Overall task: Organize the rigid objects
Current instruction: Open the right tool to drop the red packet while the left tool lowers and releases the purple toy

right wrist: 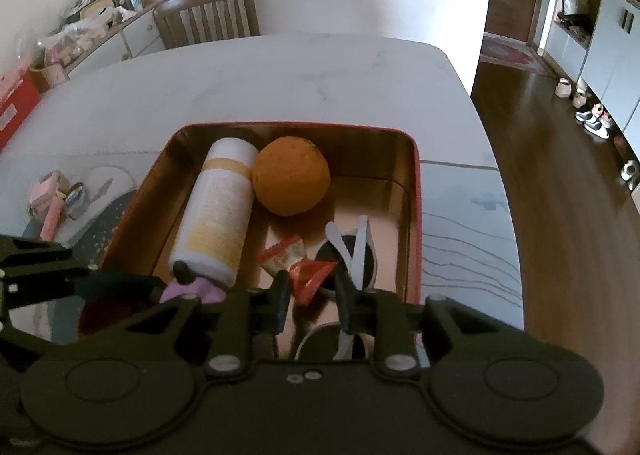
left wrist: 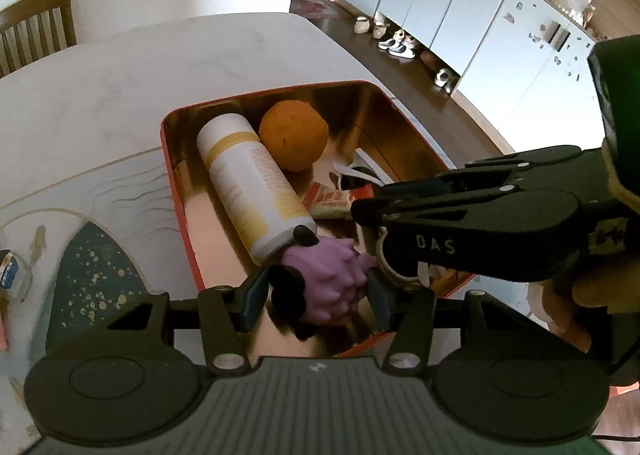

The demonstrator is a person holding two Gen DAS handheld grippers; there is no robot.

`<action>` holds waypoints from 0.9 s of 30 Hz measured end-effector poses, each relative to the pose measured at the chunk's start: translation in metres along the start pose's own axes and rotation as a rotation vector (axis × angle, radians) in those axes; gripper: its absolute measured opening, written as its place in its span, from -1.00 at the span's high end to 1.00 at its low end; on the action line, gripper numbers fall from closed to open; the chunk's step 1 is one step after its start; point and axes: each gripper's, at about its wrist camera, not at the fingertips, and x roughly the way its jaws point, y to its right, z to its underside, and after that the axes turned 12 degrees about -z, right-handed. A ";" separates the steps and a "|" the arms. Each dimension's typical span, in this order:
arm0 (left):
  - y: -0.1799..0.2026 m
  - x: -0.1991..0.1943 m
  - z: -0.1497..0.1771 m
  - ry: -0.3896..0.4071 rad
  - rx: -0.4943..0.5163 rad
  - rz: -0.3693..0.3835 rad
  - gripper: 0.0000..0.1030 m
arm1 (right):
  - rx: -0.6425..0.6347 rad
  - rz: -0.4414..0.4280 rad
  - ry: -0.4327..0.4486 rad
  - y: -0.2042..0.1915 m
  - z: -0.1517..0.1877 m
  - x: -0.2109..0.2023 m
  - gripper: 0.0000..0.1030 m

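Observation:
A red tin box [left wrist: 182, 211] [right wrist: 416, 215] with a gold inside stands on the table. In it lie a white bottle with yellow bands [left wrist: 252, 179] [right wrist: 218, 215], an orange [left wrist: 294, 135] [right wrist: 290, 177], snack packets [left wrist: 330, 201] and a black round thing with white strips [right wrist: 352, 251]. My left gripper [left wrist: 316, 297] is shut on a purple knobbly toy [left wrist: 334, 279] [right wrist: 188, 289], low at the box's near end beside the bottle's base. My right gripper [right wrist: 311, 295] [left wrist: 360, 211] is over the box's right half. A red packet [right wrist: 310, 277] stands between its fingers, which look slightly apart from it.
The box sits on a pale placemat with a dark blue speckled patch [left wrist: 92, 275]. Small pink items [right wrist: 48, 199] and a little jar [left wrist: 12, 275] lie left of the box. A wooden chair [right wrist: 208, 15] stands at the far side. The table edge [right wrist: 504, 183] drops to the floor on the right.

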 end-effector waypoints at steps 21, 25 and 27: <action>-0.009 -0.034 0.006 0.075 -0.022 0.051 -0.22 | 0.061 -0.004 0.090 -0.016 0.006 -0.039 0.24; -0.020 -0.048 0.008 0.111 -0.035 0.041 -0.22 | 0.074 -0.012 0.117 -0.026 0.007 -0.049 0.15; -0.026 -0.055 0.009 0.128 -0.043 0.034 -0.22 | 0.077 -0.016 0.132 -0.032 0.006 -0.054 0.08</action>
